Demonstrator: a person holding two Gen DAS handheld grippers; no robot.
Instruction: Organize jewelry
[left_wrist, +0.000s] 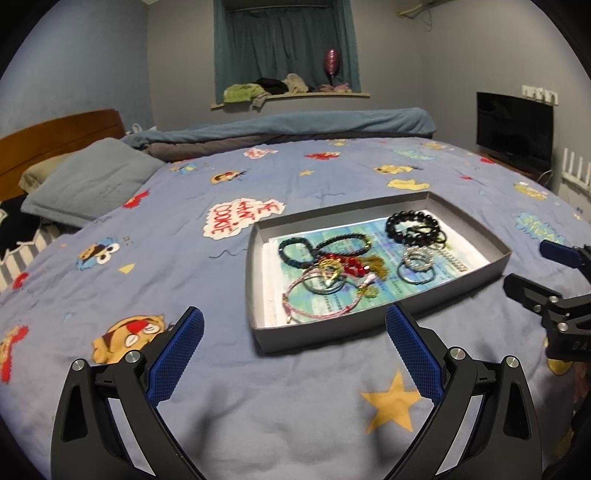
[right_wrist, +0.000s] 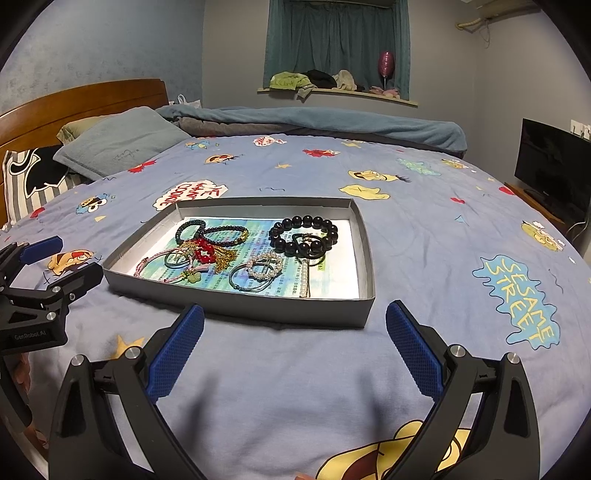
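Note:
A shallow grey box (left_wrist: 376, 325) (right_wrist: 280, 314) lies on the bed, holding several pieces of jewelry. A black bead bracelet (left_wrist: 412, 226) (right_wrist: 304, 233) rests at its far right. A dark beaded string (left_wrist: 325, 248) (right_wrist: 212, 232), red beads (left_wrist: 351, 266) (right_wrist: 204, 253), a pink cord bracelet (left_wrist: 317, 302), a pearl ring bracelet (right_wrist: 264, 266) and a pearl strand (right_wrist: 304, 277) lie tangled in the middle. My left gripper (left_wrist: 294, 328) hovers open just short of the box's near edge. My right gripper (right_wrist: 294, 325) is open too, before the box's front wall. Both hold nothing.
The bed has a blue cartoon-print cover (left_wrist: 184, 288) (right_wrist: 424, 240). Pillows (left_wrist: 88, 181) and a wooden headboard (right_wrist: 85, 99) stand at the left, a rolled blue blanket (left_wrist: 295, 125) lies behind. A dark TV (right_wrist: 554, 162) stands at the right. Clothes lie on a window ledge (right_wrist: 332, 90).

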